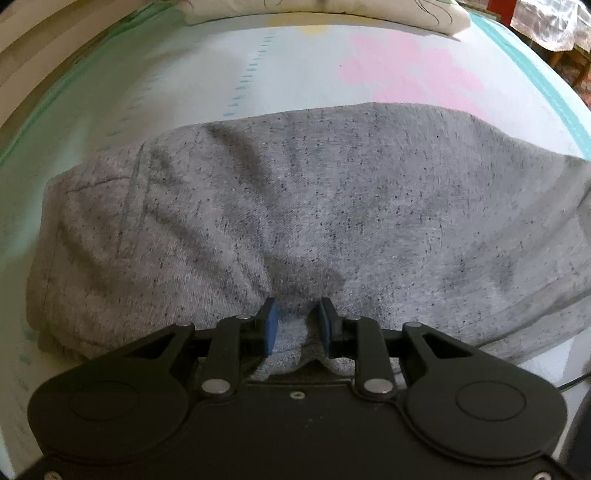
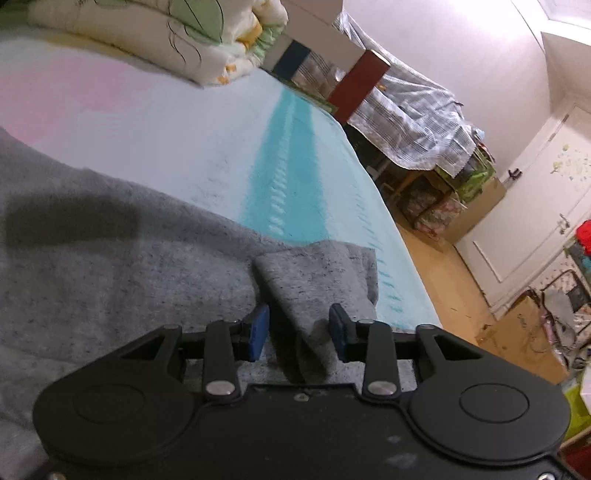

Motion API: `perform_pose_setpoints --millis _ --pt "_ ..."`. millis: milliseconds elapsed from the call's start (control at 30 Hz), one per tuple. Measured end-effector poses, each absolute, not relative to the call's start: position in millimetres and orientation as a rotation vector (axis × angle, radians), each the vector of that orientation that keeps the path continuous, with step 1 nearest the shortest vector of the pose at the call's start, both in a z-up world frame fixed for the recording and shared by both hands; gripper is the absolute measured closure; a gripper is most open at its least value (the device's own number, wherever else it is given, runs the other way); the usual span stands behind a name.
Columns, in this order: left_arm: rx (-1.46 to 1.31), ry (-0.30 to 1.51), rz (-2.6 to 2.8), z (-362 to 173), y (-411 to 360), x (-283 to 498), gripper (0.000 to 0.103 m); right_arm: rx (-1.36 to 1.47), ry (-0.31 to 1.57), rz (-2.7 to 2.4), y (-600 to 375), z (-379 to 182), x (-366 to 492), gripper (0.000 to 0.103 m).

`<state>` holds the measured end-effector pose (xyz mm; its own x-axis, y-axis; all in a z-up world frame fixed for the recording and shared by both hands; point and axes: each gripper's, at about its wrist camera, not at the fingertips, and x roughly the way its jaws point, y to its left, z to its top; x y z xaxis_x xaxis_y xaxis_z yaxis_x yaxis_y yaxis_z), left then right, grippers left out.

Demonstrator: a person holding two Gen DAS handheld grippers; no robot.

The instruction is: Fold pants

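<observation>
Grey heathered pants (image 1: pixel 295 206) lie spread across a pale bed sheet (image 1: pixel 295 74). My left gripper (image 1: pixel 297 325) is at their near edge, its blue pads pinching a bunched ridge of the grey fabric, with creases fanning out from it. In the right wrist view the pants (image 2: pixel 110 266) fill the lower left. My right gripper (image 2: pixel 299 328) sits over a raised fold of the cloth (image 2: pixel 317 280) near the bed's right side; its pads stand wider apart, and the fold lies between them without being squeezed.
A folded quilt (image 2: pixel 166 33) lies at the head of the bed. The sheet has a pink patch (image 1: pixel 410 70) and a teal stripe (image 2: pixel 291 166). The bed edge drops to a wooden floor (image 2: pixel 443 280) on the right, with covered furniture (image 2: pixel 406 110) and a white door (image 2: pixel 535 206) beyond.
</observation>
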<state>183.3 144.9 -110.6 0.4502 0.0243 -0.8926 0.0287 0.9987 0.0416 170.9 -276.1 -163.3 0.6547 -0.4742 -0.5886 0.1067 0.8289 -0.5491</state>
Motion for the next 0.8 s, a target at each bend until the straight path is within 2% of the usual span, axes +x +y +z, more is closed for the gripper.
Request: perform_pose_setpoints --millis 33,100,333,533,667,800 --pt "0.057 1.103 -0.004 -112 144 185 0.069 -0.489 0.801 -0.362 -279 -162 172 0.079" --pt "0.049 1.102 -0.008 -113 146 185 0.068 -0.393 0.806 -0.359 -292 -150 167 0.100" --pt "0.035 1.093 -0.032 -117 159 182 0.067 0.111 0.705 -0.448 -384 -79 123 0.100" --pt "0.058 1.085 -0.045 -117 166 176 0.065 0.450 0.769 -0.548 -473 -97 88 0.100" --pt "0.068 1.083 -0.064 -120 166 176 0.064 0.466 0.830 -0.541 -481 -122 89 0.100" --pt "0.076 1.082 -0.072 -118 165 174 0.064 0.455 0.811 -0.538 -478 -118 83 0.100"
